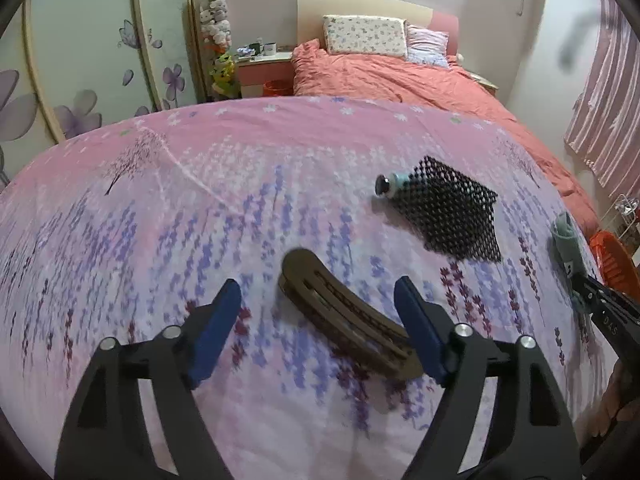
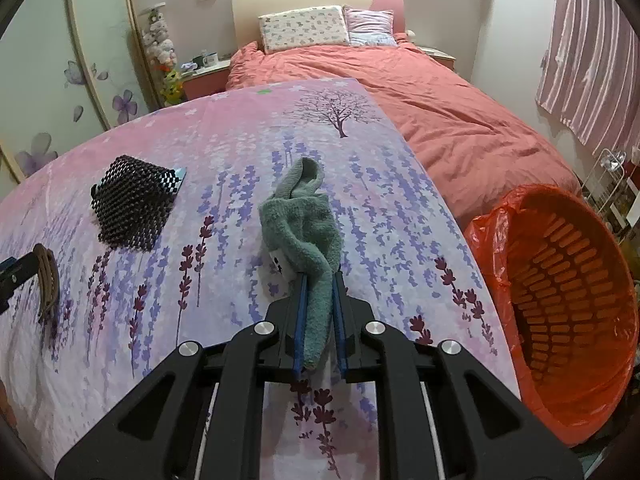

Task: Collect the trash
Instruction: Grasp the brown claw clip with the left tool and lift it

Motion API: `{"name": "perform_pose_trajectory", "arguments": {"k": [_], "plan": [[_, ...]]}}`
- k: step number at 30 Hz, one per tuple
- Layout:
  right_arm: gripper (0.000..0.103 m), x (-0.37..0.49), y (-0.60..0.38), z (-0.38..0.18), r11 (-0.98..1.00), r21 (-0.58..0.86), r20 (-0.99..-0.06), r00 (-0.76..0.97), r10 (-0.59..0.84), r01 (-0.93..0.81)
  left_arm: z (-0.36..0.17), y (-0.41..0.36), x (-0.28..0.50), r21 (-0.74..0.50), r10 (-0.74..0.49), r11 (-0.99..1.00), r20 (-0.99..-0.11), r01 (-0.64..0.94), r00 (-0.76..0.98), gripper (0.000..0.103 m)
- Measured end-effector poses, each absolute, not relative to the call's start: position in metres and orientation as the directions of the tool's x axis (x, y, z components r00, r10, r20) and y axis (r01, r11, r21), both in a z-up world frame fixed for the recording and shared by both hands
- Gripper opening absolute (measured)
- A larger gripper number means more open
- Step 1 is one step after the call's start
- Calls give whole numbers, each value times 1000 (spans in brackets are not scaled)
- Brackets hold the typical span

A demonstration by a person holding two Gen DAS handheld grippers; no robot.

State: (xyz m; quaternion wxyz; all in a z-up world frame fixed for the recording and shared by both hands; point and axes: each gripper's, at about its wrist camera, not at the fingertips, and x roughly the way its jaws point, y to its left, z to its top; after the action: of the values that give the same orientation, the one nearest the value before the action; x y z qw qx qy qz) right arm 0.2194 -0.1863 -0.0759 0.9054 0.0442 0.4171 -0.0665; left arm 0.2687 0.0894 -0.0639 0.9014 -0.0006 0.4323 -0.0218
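My left gripper point(image 1: 318, 292) is open, its blue fingers on either side of a brown curved hair clip point(image 1: 344, 316) that lies on the pink floral sheet point(image 1: 200, 208). My right gripper point(image 2: 320, 280) is shut on a green-grey sock point(image 2: 304, 220), which droops forward onto the sheet; the sock also shows at the right edge of the left wrist view point(image 1: 566, 240). A small tube in black mesh netting point(image 1: 448, 208) lies beyond the clip; it also shows in the right wrist view point(image 2: 132, 204), as does the clip point(image 2: 48, 280).
An orange trash basket with a red liner point(image 2: 568, 312) stands on the floor right of the bed edge. Beyond the sheet lie a coral duvet point(image 2: 420, 100) and pillows point(image 2: 304, 28). A wardrobe with flower decals point(image 1: 80, 72) is on the left.
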Motion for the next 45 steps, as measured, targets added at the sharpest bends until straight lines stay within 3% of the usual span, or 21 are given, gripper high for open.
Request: {"name": "perform_pose_trajectory", "arguments": {"k": [5,7,9,16,19,28,34,45], "plan": [[16,211,-182,-75,989,32,-759,647,-69,143,-75,73,270,-18,-26,1000,-805,19,593,78],[16,210,-181,-74,990,27,-759,647,-68,137,-80,69,270,-1,-14,1000,-813,22,582,68],[16,207,-178,-74,993,31,-758,650,-53,117,-84,71,268,7,-14,999,-820,34,572,64],[18,202,-180,-76,993,88,-759,650,17,76,-83,109,258,-30,-38,999,-808,24,588,63],[20,202,-182,-77,991,107,-761,648,32,76,-82,109,256,-45,-54,999,-802,31,595,68],[28,207,-183,-77,992,110,-761,647,47,57,-79,78,272,22,-25,997,-792,69,610,68],[25,211,-185,-78,990,125,-760,648,49,72,-81,75,276,5,-47,996,-793,84,608,44],[27,211,-189,-78,986,137,-759,649,44,93,-83,71,278,9,-35,998,-790,69,612,51]]}}
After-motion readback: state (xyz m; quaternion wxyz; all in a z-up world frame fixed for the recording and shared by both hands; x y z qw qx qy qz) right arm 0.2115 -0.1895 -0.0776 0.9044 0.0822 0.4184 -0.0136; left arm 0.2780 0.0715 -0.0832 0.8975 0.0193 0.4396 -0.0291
